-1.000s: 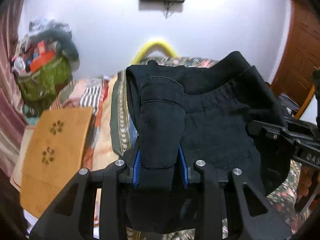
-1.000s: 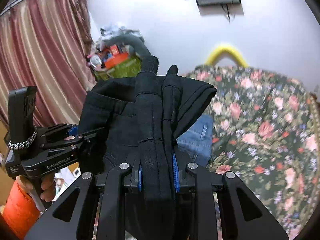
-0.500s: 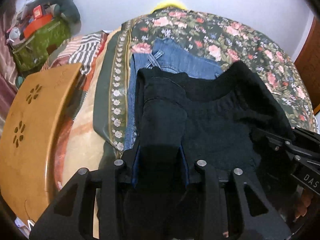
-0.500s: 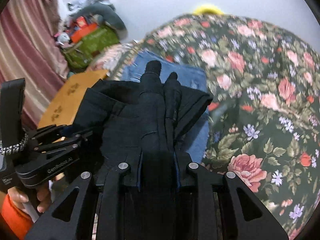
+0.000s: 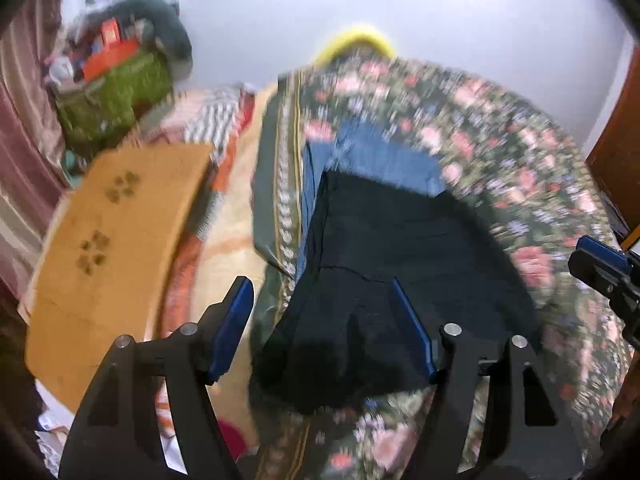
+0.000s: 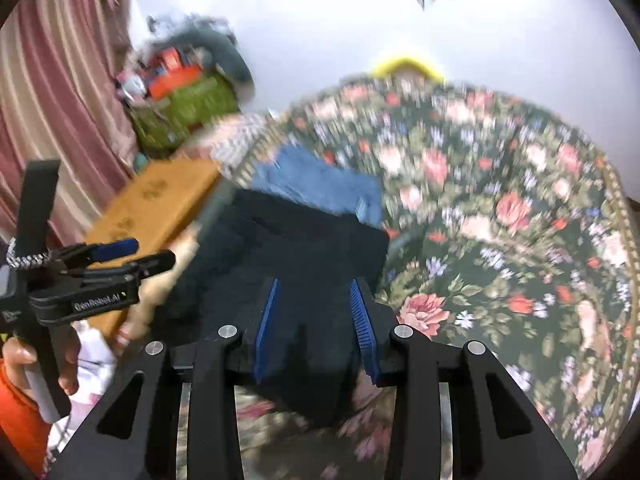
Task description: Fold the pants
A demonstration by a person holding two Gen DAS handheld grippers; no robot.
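1. The left gripper (image 5: 324,332) has its blue-padded fingers (image 5: 234,326) spreading apart; the near corner of the folded black fabric pants (image 5: 400,264) lies between them, loose, with the left pad clear of the cloth.
2. The right gripper (image 6: 314,330) is also opening, its fingers (image 6: 362,326) released, and the pants' (image 6: 288,248) near edge sits in the gap.
3. From both grippers the black bundle runs toward 12 o'clock on the dark floral bedspread (image 5: 520,184). Its near edge spans both grippers, so neither hand is clearly nearer.
4. At its far end the bundle overlaps a folded pair of blue denim jeans (image 5: 372,156).
5. At 10 o'clock, well apart, lies a tan wooden board with flower-shaped cut-outs (image 5: 116,232).
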